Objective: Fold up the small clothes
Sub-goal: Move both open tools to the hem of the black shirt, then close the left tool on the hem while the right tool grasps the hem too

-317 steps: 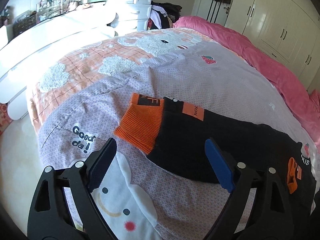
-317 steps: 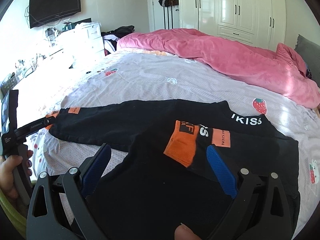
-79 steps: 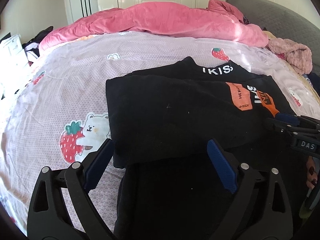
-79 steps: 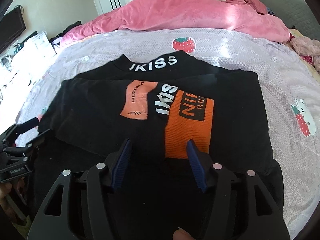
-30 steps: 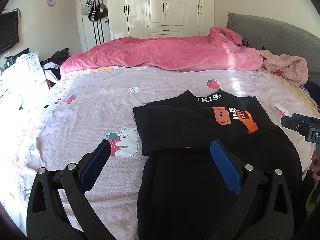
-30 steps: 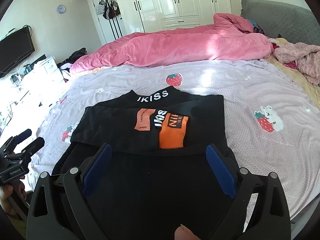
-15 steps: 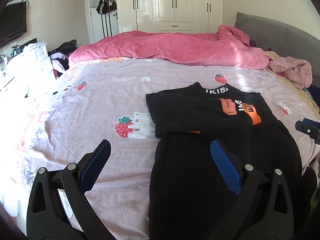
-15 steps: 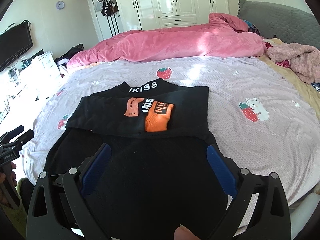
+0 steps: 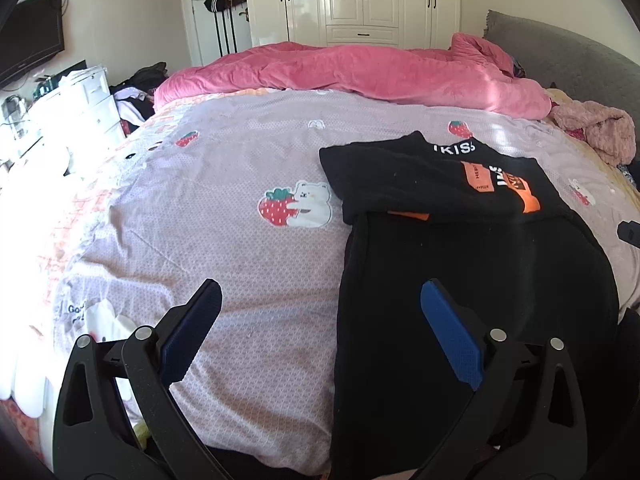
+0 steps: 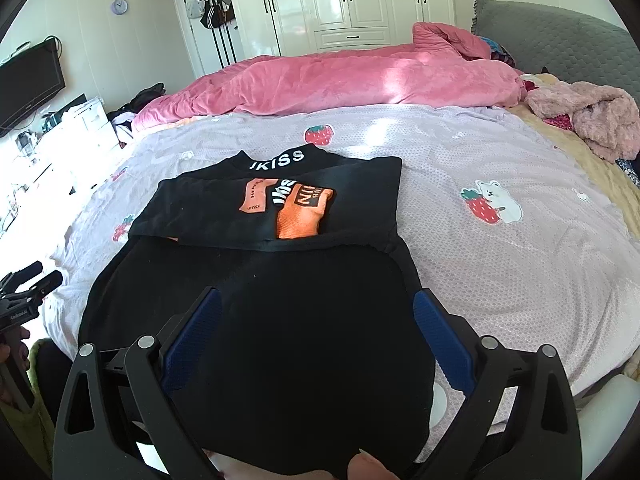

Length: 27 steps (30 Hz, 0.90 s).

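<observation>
Both sleeves of the black sweatshirt now lie crossed over its chest, orange cuffs just below the "IKISS" collar; seconds ago the grippers hung close over that band, and both have since drawn back toward the near edge of the lilac strawberry-print bedspread. The left gripper hangs wide open and empty beside the garment's left edge; the right gripper, equally spread, holds nothing above the lower body. The sleeve folds look finished. Judging by this retreat, the hem, draped over the mattress edge, is probably next to be lifted toward the collar.
</observation>
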### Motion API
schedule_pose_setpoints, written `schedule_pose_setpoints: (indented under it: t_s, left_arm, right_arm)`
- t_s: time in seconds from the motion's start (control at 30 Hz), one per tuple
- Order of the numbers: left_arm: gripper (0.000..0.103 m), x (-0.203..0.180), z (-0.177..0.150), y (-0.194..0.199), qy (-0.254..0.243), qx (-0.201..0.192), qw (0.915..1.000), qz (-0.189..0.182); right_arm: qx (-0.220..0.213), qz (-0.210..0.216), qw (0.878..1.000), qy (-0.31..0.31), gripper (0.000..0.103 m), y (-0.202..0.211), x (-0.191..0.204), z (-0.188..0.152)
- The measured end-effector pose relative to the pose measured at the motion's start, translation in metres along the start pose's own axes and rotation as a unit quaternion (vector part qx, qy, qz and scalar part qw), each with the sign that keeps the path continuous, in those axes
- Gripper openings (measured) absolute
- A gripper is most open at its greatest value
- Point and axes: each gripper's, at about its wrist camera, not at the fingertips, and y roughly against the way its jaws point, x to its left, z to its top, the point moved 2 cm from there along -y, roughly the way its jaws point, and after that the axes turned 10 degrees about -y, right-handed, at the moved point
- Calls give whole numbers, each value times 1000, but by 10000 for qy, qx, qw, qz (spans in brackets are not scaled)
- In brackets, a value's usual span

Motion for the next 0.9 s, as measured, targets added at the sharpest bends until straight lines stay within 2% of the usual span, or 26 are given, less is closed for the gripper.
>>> schedule_pose_setpoints:
  t_s: [0.53,0.9]
  left_arm:
    - [93,-10,-42,-8,202,392,9970,-644]
    - [62,-15,-56,-16,279,609,9939,-877]
  right_arm:
    - [296,-153,9994,-9,96,6,-25,-30]
    - [552,-276,9980,-151,96,6,-49,-53]
